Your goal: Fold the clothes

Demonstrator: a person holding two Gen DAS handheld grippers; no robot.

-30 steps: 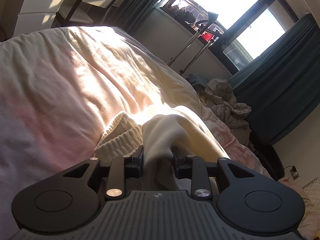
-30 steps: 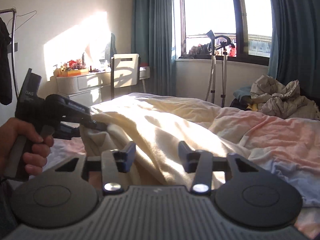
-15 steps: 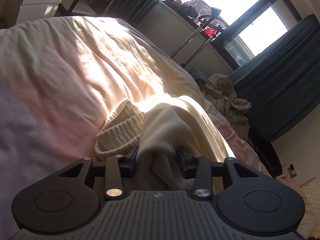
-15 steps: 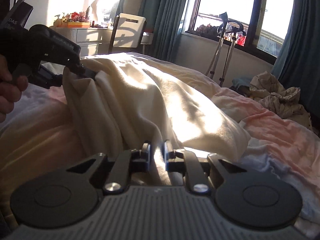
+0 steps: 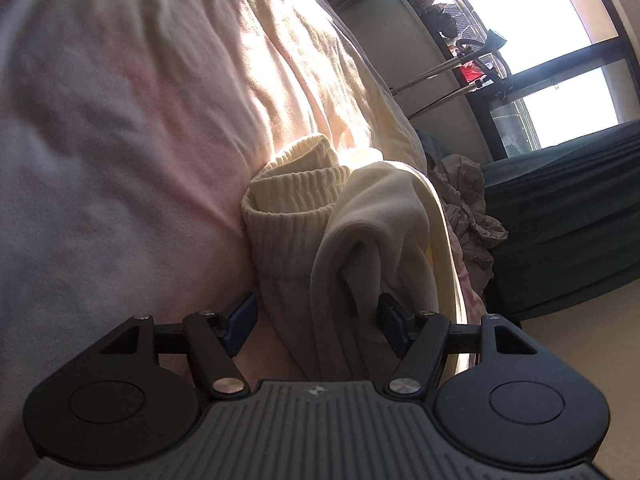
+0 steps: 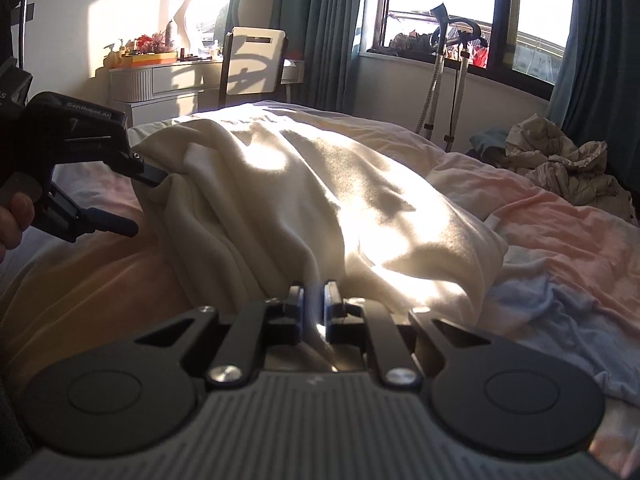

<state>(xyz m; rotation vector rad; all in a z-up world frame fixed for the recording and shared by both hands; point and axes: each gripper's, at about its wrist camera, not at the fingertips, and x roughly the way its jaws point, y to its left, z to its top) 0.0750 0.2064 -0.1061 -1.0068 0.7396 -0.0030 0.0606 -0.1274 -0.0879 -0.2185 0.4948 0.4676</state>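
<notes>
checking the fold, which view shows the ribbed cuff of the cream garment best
The left wrist view: the ribbed cuff lies unobstructed just ahead of the camera, ribs clearly visible. The right wrist view shows only the cream garment's smooth body; the cuff is hidden.

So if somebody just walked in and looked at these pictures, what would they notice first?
Probably the cream sweater, lit by sun, heaped in the middle of the pink bedspread. The right gripper is pinched shut on its near edge, while the left gripper has just been opening, the ribbed cuff still lying between its jaws. Behind, bright windows glow between teal curtains.
</notes>
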